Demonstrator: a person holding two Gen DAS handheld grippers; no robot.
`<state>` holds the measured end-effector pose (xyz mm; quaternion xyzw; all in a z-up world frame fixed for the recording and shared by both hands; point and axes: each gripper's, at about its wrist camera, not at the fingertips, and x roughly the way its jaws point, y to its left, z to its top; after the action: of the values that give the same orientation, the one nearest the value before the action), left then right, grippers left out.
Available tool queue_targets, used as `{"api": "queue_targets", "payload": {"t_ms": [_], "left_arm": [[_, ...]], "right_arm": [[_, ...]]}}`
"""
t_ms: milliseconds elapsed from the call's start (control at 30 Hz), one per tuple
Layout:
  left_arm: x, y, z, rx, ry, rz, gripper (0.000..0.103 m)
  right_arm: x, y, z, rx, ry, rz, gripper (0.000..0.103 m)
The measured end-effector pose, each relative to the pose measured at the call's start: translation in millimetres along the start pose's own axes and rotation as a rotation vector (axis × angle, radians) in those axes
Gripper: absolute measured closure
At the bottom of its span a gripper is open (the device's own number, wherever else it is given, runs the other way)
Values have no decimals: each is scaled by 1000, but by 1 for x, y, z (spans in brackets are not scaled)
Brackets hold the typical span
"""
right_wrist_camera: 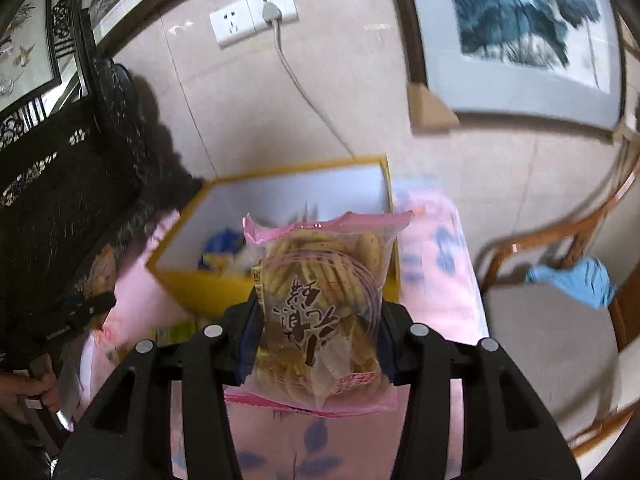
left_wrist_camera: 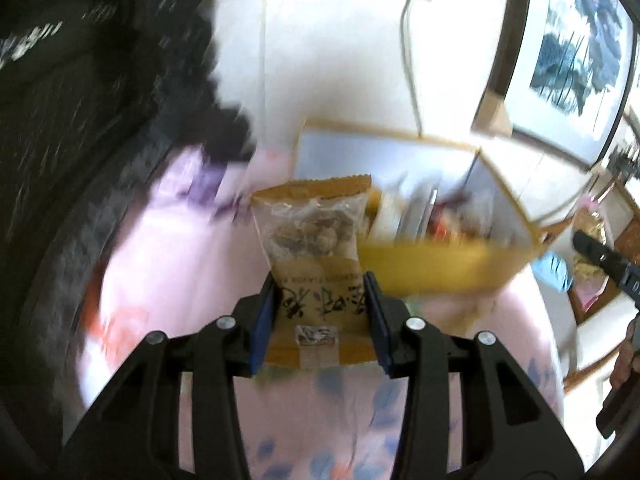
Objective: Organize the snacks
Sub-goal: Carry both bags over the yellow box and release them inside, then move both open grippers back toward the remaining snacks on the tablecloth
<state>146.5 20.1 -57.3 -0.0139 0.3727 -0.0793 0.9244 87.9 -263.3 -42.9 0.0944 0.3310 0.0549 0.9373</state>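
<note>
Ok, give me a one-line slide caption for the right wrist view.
Right gripper clamps a pink-edged cracker packet before the yellow snack box on a pink cloth.

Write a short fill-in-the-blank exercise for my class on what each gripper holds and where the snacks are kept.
1. The left gripper is shut on a ____ snack packet with a clear window.
2. The right gripper is shut on a biscuit packet edged in ____.
3. Other snacks already lie in an open box whose outside is ____.
4. The box stands on a ____ floral cloth.

Missing words: brown; pink; yellow; pink
</note>
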Motion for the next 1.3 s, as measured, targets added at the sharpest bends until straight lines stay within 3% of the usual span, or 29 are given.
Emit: {"api": "queue_targets", "payload": {"t_ms": [133,267,533,600,633,700,800,933,1000,1033,1100,1200,1300], "left_arm": [[36,-22,44,82,-56,32,61],[67,-29,71,96,-54,32,61],[92,-36,82,98,-27,43,59],[93,-34,85,95,-28,78,17],[91,-31,84,95,-38,94,2],[85,-27,81,122,-47,105,2],[76,-17,72,197,-12,77,2],[46,7,44,390,-40,32,2],[42,17,28,468,-34,109,2],[41,24,17,495,-8,164,2],[39,40,-5,475,63,220,2],[30,59,-35,384,124,235,2],[28,81,-76,297,212,255,2]], "right_arm": [[28,-2,36,-27,-9,1,55],[60,-5,58,-35,-3,6,55],[104,-6,65,-44,50,-27,54],[108,-2,64,-77,56,-65,39],[108,0,64,-92,61,-72,7],[100,3,61,-124,34,-77,1],[84,15,58,-292,35,-25,1],[61,38,23,-686,136,162,1],[63,50,-11,-862,257,264,1],[66,55,-24,-926,281,265,1],[81,65,-59,-1071,326,229,1],[102,71,-88,-1109,411,303,1],[126,70,-109,-1102,510,314,1]]}}
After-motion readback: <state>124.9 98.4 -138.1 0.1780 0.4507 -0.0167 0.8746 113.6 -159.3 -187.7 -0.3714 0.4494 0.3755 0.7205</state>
